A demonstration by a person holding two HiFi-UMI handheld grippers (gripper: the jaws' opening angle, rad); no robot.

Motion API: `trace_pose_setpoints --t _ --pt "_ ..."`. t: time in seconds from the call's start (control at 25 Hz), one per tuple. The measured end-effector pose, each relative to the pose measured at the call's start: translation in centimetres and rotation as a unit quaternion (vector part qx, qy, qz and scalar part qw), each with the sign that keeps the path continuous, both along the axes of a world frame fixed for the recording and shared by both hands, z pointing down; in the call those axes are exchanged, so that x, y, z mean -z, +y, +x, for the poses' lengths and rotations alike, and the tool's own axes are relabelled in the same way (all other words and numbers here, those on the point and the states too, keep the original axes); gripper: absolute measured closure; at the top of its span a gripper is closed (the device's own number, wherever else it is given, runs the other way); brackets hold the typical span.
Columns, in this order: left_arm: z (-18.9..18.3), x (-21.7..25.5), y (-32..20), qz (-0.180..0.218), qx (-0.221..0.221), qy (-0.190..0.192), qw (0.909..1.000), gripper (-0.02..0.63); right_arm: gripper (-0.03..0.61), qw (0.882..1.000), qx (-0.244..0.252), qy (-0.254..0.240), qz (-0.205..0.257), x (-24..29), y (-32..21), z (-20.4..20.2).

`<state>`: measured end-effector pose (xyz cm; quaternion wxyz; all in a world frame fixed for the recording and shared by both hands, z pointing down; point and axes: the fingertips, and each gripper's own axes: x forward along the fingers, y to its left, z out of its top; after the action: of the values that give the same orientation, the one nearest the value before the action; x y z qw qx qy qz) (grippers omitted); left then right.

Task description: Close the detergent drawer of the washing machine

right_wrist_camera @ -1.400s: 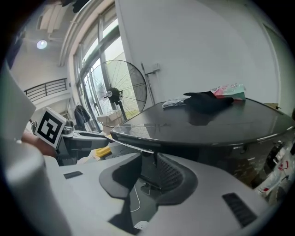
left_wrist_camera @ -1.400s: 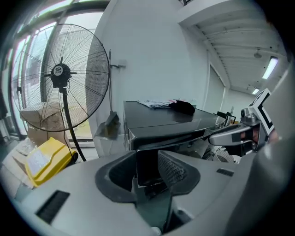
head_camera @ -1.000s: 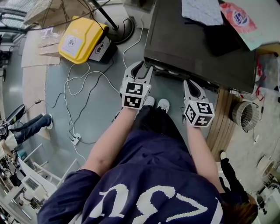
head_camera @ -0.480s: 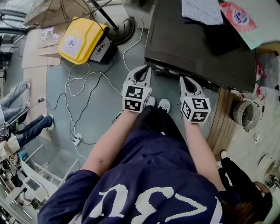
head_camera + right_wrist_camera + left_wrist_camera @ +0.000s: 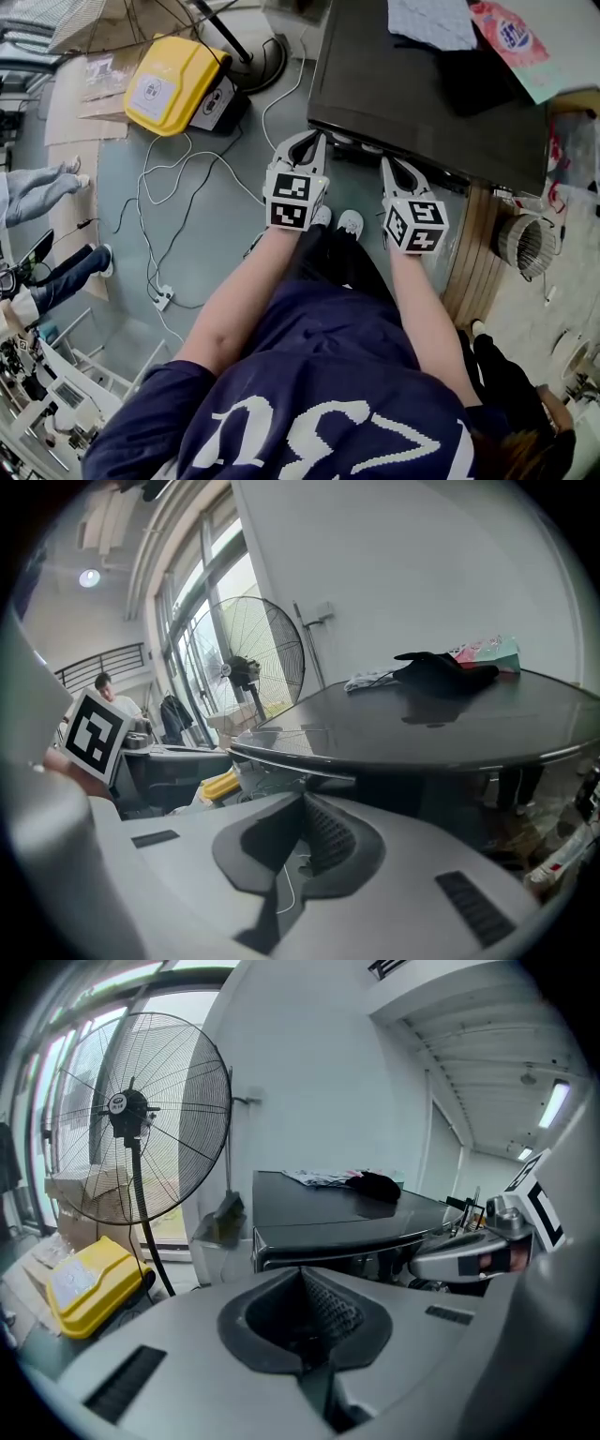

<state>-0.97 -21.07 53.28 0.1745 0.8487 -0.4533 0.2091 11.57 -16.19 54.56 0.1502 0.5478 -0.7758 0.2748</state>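
Whereas head view sees washer (image 5: pixel 403 84) top-down, gripper views w/ fan (image 5: pixel 127 1105)

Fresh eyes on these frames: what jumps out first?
The two grippers, left and right, sit side by side mid-frame in the head view, jaws shut and empty, tips near the front edge of the dark washer. Next comes the yellow case on the floor at upper left. The big fan fills the left side of the left gripper view.
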Motion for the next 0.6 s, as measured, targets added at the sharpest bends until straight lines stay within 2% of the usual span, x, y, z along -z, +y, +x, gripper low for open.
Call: trace_pose_setpoints --t 0.16,0.36,0.6 --pt "0.3 -0.1 -1.3 -0.004 0.005 0.004 1.0 0.595 0.563 1.0 -0.017 -0.011 0.004 0.0 -1.2 0.3" --pt "0.2 -0.1 -0.9 0.001 -0.004 -0.003 1.0 0.594 0.563 1.0 -0.001 0.004 0.006 0.0 -0.9 -0.3" --pt "-0.3 1.0 0.5 0.01 -0.003 -0.005 0.9999 0.595 0.562 0.999 0.005 0.012 0.032 2.1 -0.2 0.3"
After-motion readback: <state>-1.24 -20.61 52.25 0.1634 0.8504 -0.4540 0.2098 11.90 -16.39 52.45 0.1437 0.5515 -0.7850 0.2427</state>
